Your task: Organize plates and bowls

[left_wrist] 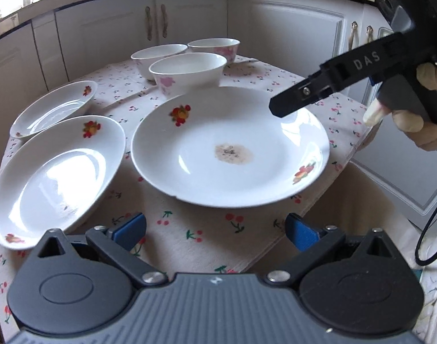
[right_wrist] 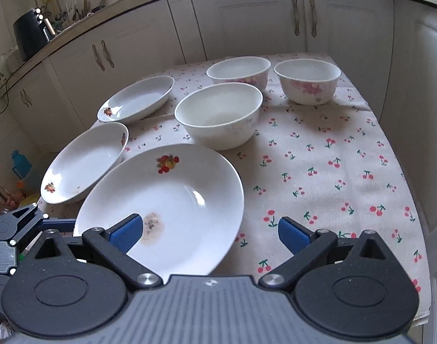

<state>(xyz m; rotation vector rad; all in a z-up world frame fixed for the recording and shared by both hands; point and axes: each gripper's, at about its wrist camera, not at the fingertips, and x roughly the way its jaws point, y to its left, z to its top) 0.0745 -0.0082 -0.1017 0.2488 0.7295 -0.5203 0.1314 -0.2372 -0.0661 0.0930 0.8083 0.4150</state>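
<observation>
The large white glazed plate with fruit decals and a brown stain [left_wrist: 230, 146], likely slick, could slide off the cherry-print desk [right_wrist: 333, 172] if nudged, both grippers' fingers [right_wrist: 124, 233] being apart and empty.

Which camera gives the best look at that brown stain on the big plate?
The left wrist view: the stain lies unobstructed mid-plate. In the right wrist view it sits beside the right gripper's blue finger, near the frame's bottom.

Three plates [right_wrist: 161, 200], three bowls [right_wrist: 218, 114], cherry-print cloth [right_wrist: 333, 172]
</observation>
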